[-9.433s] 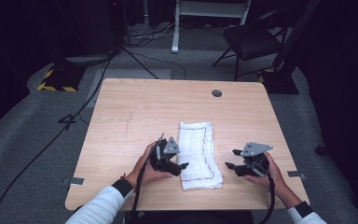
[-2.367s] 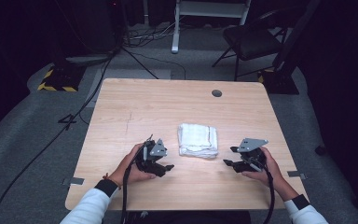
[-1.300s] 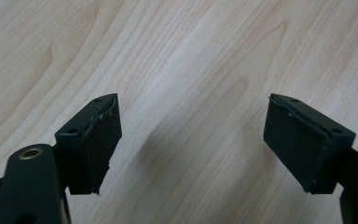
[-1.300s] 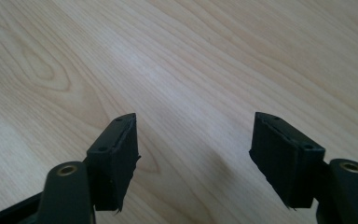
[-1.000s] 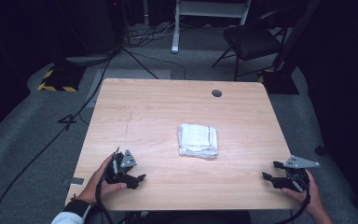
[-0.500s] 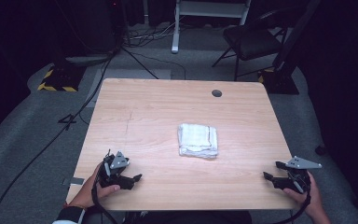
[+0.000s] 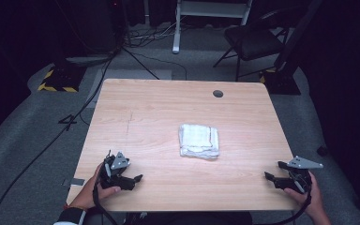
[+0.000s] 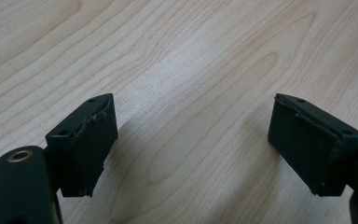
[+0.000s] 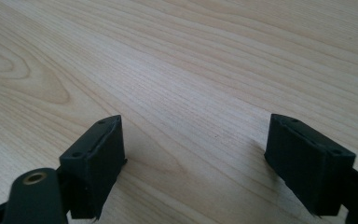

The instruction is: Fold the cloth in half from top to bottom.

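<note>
We find the folded white towel (image 7: 198, 140) lying flat on the wooden counter (image 7: 145, 108), a little right of centre and somewhat nearer the person's edge than the far edge. Nothing touches it.

Handling, as we judge it: the towel looks like soft, ribbed terry cloth folded into several layers. We expect it to be light, limp and not fragile, with enough surface texture that it should not slip between rubber-faced tongs. It will sag if lifted by one point, and the layers may fall open unless all of them are caught together. We would take hold at an edge or a corner, pinching through the full stack; the near edge, where the layers look slightly uneven and bulged, offers the easiest purchase.

Orientation: the bundle is close to square, so its long axis is weak. It appears marginally wider across the counter than deep, and it sits slightly skewed to the counter's edges. We cannot tell which side carries the closed fold.

The left tongs (image 7: 130, 180) sit at the near left corner of the counter, well apart from the towel, pointing right. In the left gripper view the jaws stand wide apart over bare wood and hold nothing. The right tongs (image 7: 271, 178) sit at the near right corner, pointing left, also well apart from the towel. The right gripper view shows them likewise spread and empty.
</note>
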Motion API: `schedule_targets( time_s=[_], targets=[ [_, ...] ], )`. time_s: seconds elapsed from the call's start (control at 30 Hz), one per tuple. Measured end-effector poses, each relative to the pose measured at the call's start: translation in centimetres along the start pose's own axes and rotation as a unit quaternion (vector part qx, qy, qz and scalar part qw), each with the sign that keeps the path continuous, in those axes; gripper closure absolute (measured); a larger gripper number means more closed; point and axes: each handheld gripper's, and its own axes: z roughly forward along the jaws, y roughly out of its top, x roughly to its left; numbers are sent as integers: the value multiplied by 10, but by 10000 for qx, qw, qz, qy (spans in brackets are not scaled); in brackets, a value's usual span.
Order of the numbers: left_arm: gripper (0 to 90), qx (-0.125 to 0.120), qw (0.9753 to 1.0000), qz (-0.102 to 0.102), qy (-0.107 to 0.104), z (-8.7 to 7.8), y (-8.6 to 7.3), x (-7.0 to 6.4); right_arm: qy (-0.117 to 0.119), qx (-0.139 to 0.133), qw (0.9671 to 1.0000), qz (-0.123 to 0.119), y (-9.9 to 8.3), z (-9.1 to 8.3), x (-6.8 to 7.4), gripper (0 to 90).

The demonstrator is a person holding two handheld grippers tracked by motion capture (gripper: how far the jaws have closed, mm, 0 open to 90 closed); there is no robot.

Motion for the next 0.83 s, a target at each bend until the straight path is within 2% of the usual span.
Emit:
schedule_targets(
  time_s=[0.83],
  targets=[
    [160,9,10000,-8,-5,0,1,1,27,-6,10000,-10,0,0,-1,201]
  ],
)
